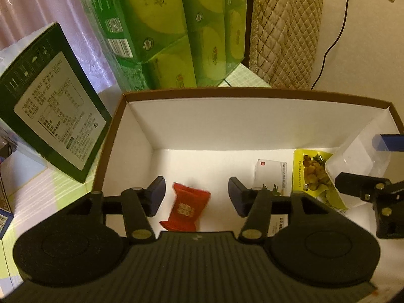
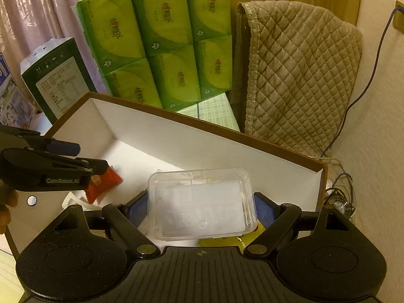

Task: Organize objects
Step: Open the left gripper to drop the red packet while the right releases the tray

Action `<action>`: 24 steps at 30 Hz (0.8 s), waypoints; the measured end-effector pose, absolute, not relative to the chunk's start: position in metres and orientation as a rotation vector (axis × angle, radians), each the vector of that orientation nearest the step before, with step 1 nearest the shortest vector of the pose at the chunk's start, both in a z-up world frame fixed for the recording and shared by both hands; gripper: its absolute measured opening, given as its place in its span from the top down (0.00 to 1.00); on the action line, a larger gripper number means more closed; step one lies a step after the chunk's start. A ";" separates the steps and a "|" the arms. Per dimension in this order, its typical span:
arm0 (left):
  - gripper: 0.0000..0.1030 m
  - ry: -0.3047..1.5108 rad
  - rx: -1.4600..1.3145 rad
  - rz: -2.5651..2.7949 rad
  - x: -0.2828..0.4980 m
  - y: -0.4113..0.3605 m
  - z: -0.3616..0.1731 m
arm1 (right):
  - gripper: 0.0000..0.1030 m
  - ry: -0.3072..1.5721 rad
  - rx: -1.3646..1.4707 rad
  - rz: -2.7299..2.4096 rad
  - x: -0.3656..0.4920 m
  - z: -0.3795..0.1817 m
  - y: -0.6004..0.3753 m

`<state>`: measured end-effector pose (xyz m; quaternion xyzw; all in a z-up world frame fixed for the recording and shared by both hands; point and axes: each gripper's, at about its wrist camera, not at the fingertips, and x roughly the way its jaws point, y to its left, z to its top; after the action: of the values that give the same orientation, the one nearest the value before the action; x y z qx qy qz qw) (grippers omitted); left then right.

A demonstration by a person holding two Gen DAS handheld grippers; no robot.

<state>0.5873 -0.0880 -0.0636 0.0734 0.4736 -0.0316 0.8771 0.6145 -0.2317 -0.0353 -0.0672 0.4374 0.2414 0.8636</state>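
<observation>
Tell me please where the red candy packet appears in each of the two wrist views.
Left wrist view: red candy packet at bottom centre, on the box floor between the open left gripper fingers.
Right wrist view: at left middle, partly hidden behind the left gripper.
Shared landmark: the brown-rimmed white box.

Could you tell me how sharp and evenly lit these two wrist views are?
Left wrist view: fisheye bends the box rim; the red packet is slightly smeared; the light is warm and dim. Right wrist view: the clear plastic container is sharp, but the wall at right looks streaked.
</observation>
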 end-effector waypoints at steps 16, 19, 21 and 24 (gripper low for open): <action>0.37 0.954 0.152 -0.040 0.576 -0.080 -0.047 | 0.19 0.854 -0.067 0.502 0.613 -0.020 -0.239; 0.34 0.938 0.150 -0.042 0.571 -0.081 -0.042 | 0.18 0.838 -0.061 0.495 0.610 -0.014 -0.242; 0.30 0.933 0.146 -0.043 0.568 -0.081 -0.038 | 0.14 0.833 -0.044 0.492 0.609 -0.009 -0.245; 0.25 0.921 0.140 -0.041 0.564 -0.082 -0.032 | 0.07 0.834 -0.037 0.488 0.609 -0.004 -0.247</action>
<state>0.5637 -0.0824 -0.0325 0.0674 0.4440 -0.0197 0.8933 0.6091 -0.2474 -0.0040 -0.0178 0.4008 0.2344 0.8855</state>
